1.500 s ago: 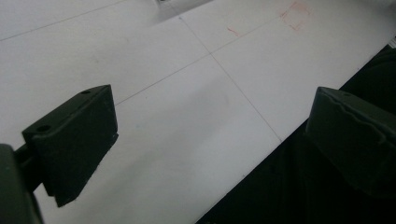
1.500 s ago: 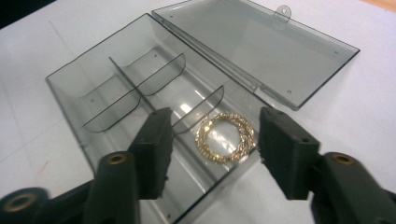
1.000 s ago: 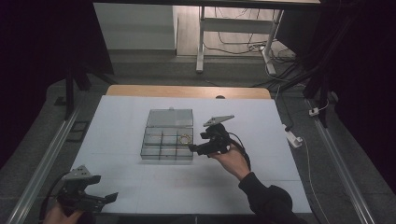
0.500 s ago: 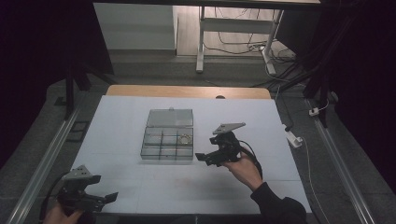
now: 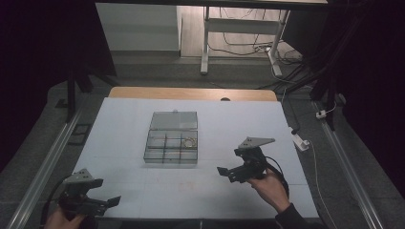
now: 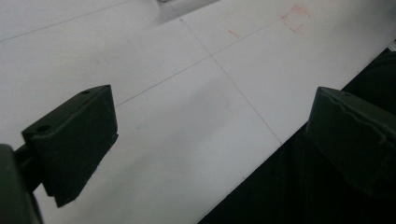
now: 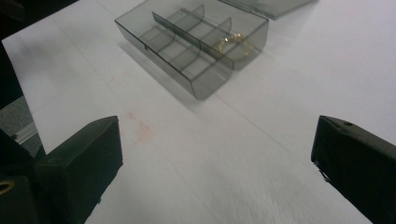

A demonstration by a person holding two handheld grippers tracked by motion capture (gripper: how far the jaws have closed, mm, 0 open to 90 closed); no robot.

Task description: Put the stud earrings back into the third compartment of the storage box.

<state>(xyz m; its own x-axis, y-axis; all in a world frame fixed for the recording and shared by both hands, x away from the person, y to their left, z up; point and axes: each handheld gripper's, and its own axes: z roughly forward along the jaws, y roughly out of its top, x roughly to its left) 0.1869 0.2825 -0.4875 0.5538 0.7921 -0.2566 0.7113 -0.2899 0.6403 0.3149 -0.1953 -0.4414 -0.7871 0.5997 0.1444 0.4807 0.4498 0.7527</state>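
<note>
Seen from the high view, the white worktop (image 5: 143, 124) carries a clear compartment box (image 5: 172, 143) near its middle, lid folded back toward the far edge, with a gold ring (image 5: 190, 141) in the middle compartment on its right side. The right tool (image 5: 228, 172) hangs near the box's front right corner, apart from it, held in the right hand (image 5: 267, 187); its jaws have just been opening and stand spread with nothing between them. The left tool (image 5: 111, 202) sits at the worktop's near left corner, well apart from the box, gripped by the left hand (image 5: 59, 220).

Left tool view: the two black jaws of the left tool (image 6: 210, 140) stand wide apart over bare white worktop (image 6: 163, 93) right at its near edge, empty.

Right tool view: the right tool (image 7: 215, 172) has its jaws spread wide with only worktop (image 7: 280, 102) between them. Ahead lies the box (image 7: 196, 51), set at a slant, and the ring (image 7: 231, 41) rests in one of its compartments near the corner closest to the lid.
</note>
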